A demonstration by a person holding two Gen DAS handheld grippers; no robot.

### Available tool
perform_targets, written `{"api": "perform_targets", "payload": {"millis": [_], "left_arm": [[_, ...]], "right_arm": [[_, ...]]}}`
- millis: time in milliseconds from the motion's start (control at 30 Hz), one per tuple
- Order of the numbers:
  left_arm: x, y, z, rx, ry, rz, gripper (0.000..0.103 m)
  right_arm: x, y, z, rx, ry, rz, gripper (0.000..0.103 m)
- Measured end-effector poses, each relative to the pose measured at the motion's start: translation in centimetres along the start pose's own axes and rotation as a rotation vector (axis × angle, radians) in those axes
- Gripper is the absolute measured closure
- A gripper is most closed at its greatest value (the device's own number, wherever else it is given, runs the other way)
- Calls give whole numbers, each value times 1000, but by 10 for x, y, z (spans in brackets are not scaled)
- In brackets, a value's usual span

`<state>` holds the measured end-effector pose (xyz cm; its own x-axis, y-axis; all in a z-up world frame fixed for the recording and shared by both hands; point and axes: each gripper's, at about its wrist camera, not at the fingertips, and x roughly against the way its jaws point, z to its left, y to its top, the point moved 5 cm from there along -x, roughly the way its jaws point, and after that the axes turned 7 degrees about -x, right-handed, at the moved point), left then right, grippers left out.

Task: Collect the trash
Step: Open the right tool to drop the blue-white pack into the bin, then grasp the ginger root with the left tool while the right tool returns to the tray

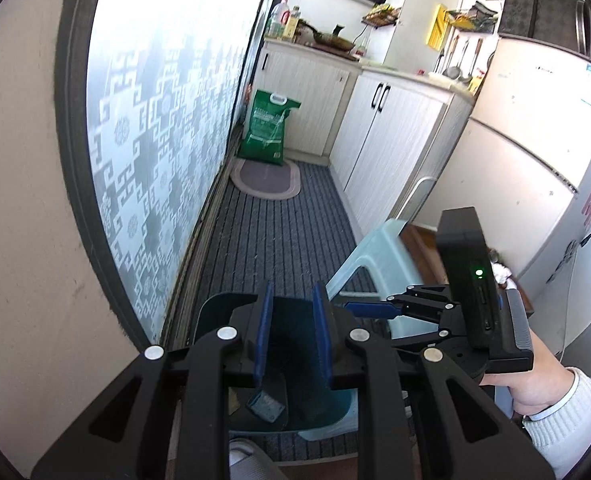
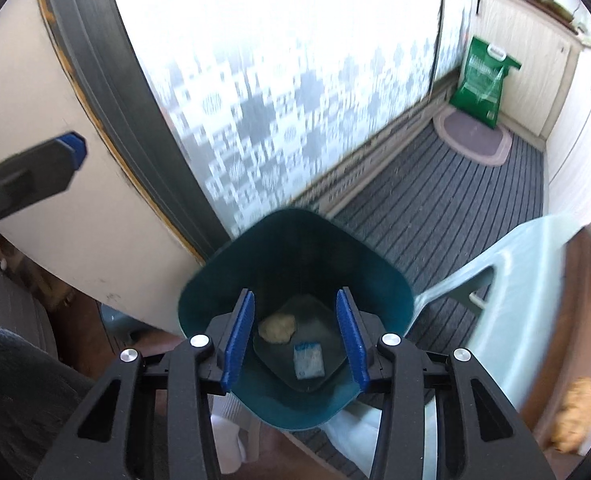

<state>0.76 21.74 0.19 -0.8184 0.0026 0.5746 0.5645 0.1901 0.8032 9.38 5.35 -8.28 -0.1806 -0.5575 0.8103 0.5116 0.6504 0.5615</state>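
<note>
A dark teal trash bin [image 2: 295, 240] stands on the floor by the glass door. Inside lie a tan crumpled lump [image 2: 277, 327] and a small blue-white packet [image 2: 308, 361]. My right gripper [image 2: 295, 336] is open and empty, right above the bin's mouth. My left gripper [image 1: 293, 336] is open and empty, also over the bin [image 1: 223, 308], where the packet [image 1: 265, 404] shows below. The right gripper's fingers [image 1: 371, 309] appear in the left wrist view beside mine. The left gripper's fingertip [image 2: 73, 148] shows at the left in the right wrist view.
A pale plastic stool [image 2: 527, 264] stands right of the bin. A striped grey mat [image 1: 279, 232] runs to an oval rug [image 1: 265, 178] and a green sack [image 1: 267, 128]. White cabinets [image 1: 387, 140] and a fridge [image 1: 527, 152] line the right. Crumpled tan paper [image 2: 575, 412] lies on a wooden surface.
</note>
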Motion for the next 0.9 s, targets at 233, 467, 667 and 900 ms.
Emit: {"api": "perform_targets", "payload": {"millis": [233,467,667,900], "left_arm": [[-3,14,-26,-30,-36,-22,80],[-16,21,-91,-157,-96,-19,76],[-31,23,-137,-224,-167,-14,73],[-62,22,-185,-347,-206,30,72]], "right_arm": [[59,0,-35,-33,-48,-105,60],[110,-20,-101,-117,-127,-157,60],[152,-45,-158,-200,-187,-202,60],[181,-71,-207,-269,-236,-226,60]]}}
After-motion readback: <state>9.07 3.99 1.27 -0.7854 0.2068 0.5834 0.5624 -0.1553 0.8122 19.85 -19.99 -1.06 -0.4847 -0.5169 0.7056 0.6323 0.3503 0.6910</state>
